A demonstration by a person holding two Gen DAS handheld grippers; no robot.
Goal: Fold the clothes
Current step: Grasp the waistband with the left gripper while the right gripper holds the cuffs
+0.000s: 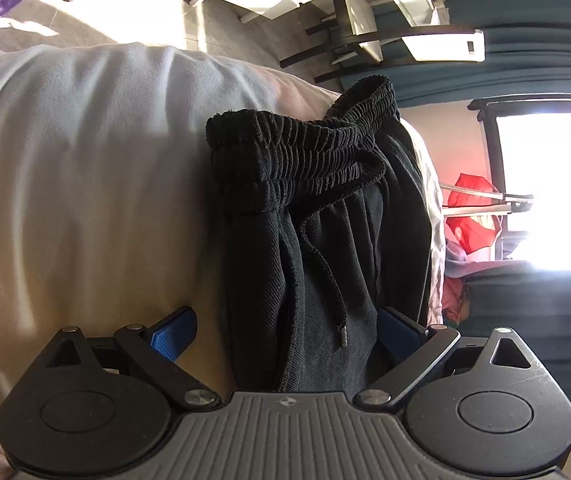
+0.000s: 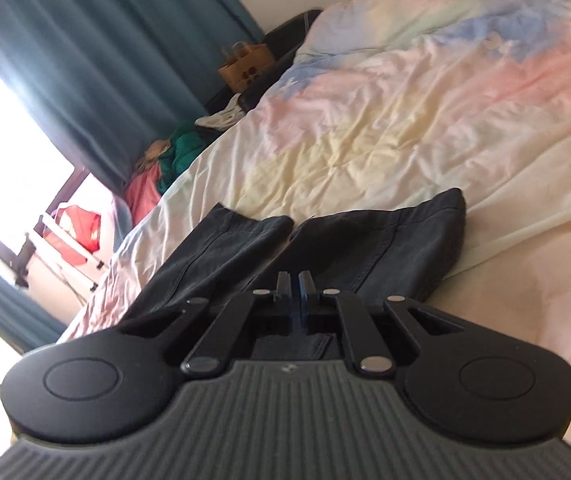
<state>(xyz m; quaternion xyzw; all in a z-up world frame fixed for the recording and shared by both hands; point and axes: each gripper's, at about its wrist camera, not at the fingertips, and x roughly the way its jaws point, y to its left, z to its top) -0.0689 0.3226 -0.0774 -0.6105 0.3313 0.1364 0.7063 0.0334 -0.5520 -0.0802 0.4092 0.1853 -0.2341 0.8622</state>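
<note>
Black drawstring shorts [image 1: 325,240] lie on the pastel bed cover [image 1: 85,184]. In the left wrist view the elastic waistband [image 1: 301,148] is bunched at the far end and the cord hangs toward me. My left gripper [image 1: 285,332] is open, its blue pads either side of the cloth. In the right wrist view the shorts' two legs [image 2: 325,240] lie flat. My right gripper [image 2: 294,280] is shut, with its fingertips low over the cloth between the legs; I cannot see cloth held.
The bed cover [image 2: 425,100] is wrinkled and stretches far right. A pile of clothes [image 2: 165,160] and a cardboard box [image 2: 245,66] sit beside the bed. Teal curtains [image 2: 105,60] and a bright window [image 2: 1,152] are at the left.
</note>
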